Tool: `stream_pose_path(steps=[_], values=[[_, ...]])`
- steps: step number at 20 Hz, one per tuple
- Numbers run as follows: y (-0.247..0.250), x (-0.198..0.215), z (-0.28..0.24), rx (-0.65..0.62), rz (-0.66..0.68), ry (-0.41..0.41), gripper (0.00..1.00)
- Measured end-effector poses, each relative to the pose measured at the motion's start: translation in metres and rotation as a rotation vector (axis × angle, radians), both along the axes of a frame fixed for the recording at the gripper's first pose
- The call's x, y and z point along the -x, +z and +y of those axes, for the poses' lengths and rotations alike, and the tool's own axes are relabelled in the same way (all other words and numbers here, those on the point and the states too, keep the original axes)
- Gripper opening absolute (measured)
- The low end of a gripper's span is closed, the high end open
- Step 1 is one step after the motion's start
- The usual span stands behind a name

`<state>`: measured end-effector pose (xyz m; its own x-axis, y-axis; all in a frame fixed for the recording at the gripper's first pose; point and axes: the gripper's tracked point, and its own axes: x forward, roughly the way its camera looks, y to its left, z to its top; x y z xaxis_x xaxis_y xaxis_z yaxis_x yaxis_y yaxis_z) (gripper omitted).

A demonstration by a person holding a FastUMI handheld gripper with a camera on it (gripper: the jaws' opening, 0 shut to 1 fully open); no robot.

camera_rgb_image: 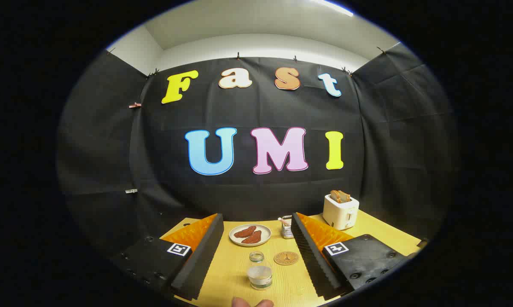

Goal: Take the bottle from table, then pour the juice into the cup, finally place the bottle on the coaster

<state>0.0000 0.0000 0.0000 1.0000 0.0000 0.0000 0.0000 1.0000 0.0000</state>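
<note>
At the very bottom, nearest the camera, 2 fingertips of a hand are seen at the table's edge. The gripper is held above the table with its 2 fingers spread wide apart — nothing is gripped and nothing is touched by them.

Between the fingers, near the hand, a small clear bottle is seen upright on the wood, with a little pale liquid in its base; whether a cap is fitted cannot be told. Just beyond it, slightly toward the right finger, a round brown coaster is laid flat, apart from the bottle.

Farther on, still between the fingers, a white plate is set with 2 reddish-brown pieces of food on it. Beside the plate, close to the tip of the right finger, a small metal holder is placed with what look like sticks in it — too small to tell.

Beyond the right finger, at the back of the table, a white toaster is stood with toast risen from its slot.
</note>
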Motion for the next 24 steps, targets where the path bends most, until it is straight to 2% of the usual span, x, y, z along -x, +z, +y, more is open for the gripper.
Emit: stream_pose_path(steps=[20,24], values=[[-0.005,-0.008,-0.001,-0.001,-0.020,0.001,0.97],[-0.032,-0.010,0.001,0.055,-0.028,-0.001,0.97]])
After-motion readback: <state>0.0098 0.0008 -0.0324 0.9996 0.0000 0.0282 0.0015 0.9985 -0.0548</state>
